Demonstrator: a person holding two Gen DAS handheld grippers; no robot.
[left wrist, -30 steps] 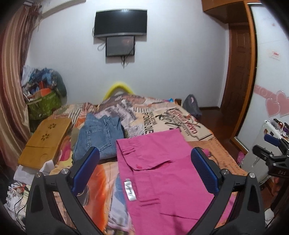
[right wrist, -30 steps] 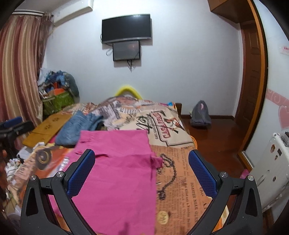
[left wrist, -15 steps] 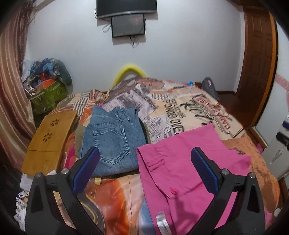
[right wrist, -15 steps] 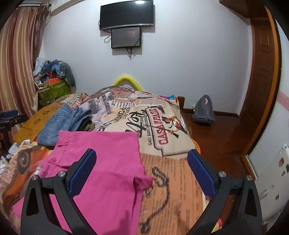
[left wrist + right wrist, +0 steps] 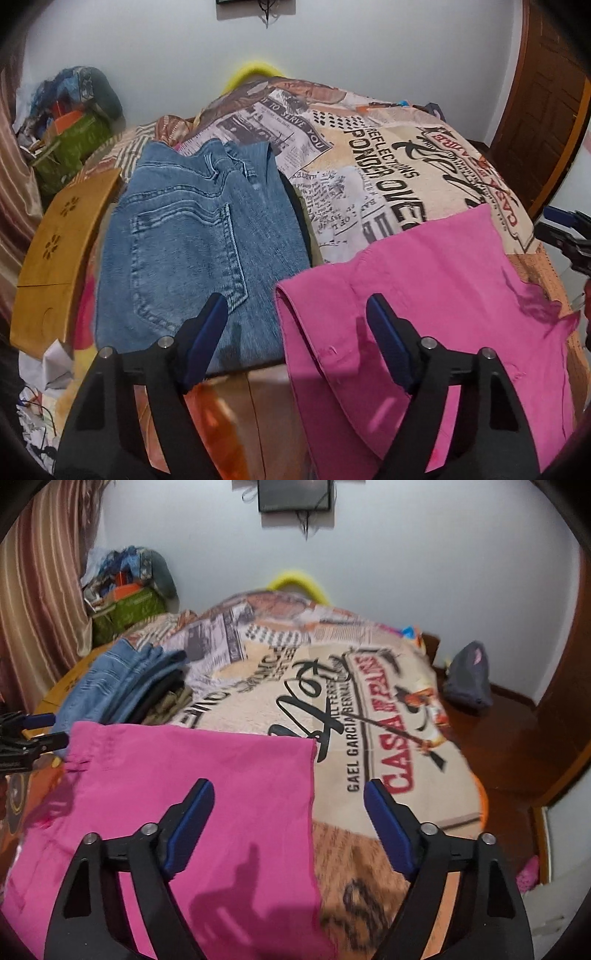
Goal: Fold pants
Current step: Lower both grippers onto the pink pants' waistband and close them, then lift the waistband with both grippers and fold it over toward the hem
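Observation:
Pink pants [image 5: 424, 295] lie spread flat on the printed bedspread [image 5: 369, 166]. My left gripper [image 5: 297, 317] is open and empty, just above their near left corner. In the right wrist view the pink pants [image 5: 192, 794] fill the lower left. My right gripper [image 5: 290, 805] is open and empty, over their right edge, with the left finger above the cloth and the right finger above the bedspread [image 5: 369, 709]. The right gripper also shows at the right edge of the left wrist view.
Folded blue jeans [image 5: 195, 236] lie left of the pink pants on a small stack of clothes [image 5: 122, 686]. A wooden lap tray [image 5: 55, 251] lies at the bed's left edge. A cluttered green basket [image 5: 125, 602] and curtain stand left. A grey bag [image 5: 467, 679] sits on the floor.
Both grippers have moved forward and tipped down toward the bed; the pink pants and jeans appear closer. Both stayed open.

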